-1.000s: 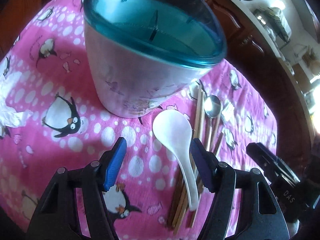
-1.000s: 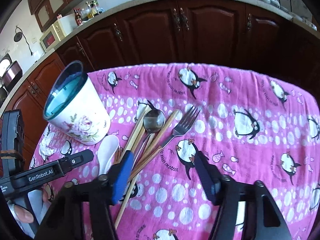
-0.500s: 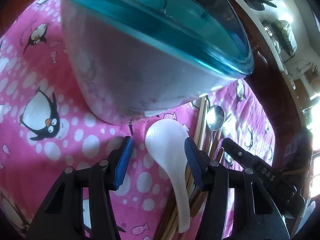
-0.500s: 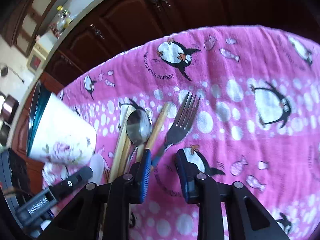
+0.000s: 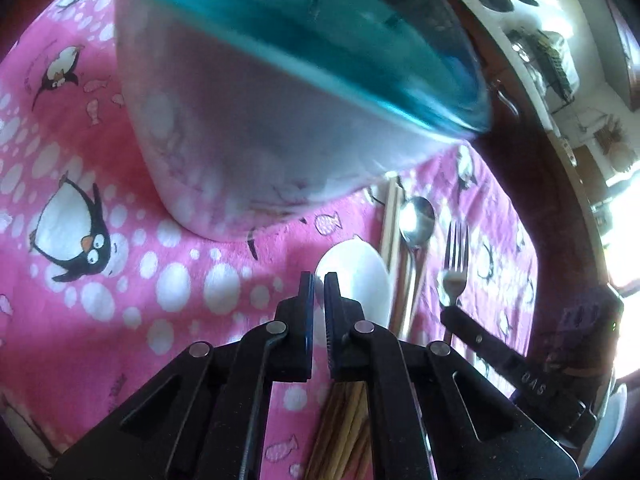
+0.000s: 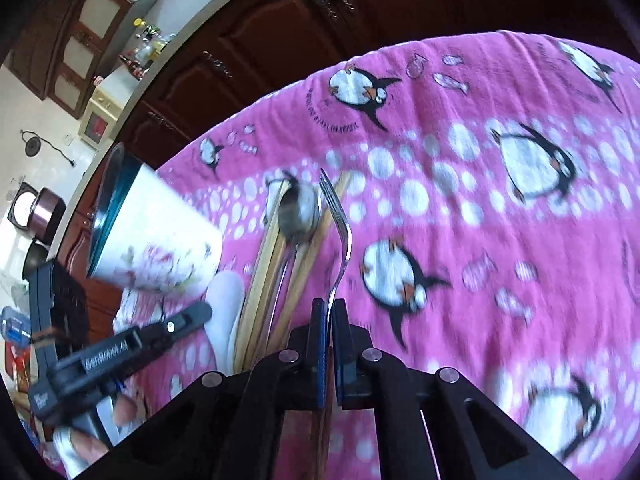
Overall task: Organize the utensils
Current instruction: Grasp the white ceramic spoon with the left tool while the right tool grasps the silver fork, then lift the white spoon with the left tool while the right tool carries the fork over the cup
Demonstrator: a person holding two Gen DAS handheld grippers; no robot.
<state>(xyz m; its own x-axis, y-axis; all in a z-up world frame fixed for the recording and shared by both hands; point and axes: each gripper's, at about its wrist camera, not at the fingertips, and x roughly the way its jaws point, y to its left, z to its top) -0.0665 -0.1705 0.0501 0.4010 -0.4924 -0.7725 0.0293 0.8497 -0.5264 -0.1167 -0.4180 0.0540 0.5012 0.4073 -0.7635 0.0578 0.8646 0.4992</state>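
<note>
We see a pink penguin cloth [image 6: 460, 184] covering the table, dark wooden cabinets [image 6: 280, 36] behind it, bottles [image 6: 150, 42] on the counter [image 6: 168, 60], and a dish rack [image 5: 554, 60] in the bright far corner.

Both jaws, open a second ago, are now closed: the left gripper [image 5: 316, 280] clamps the white spoon [image 5: 360, 280] (bowl edge), the right gripper [image 6: 329, 308] clamps the fork [image 6: 338, 220], now tilted on edge.

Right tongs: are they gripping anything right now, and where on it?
Yes. The right tongs are shut on the fork, pinching its handle; the tines point away, over the pink cloth.
</note>
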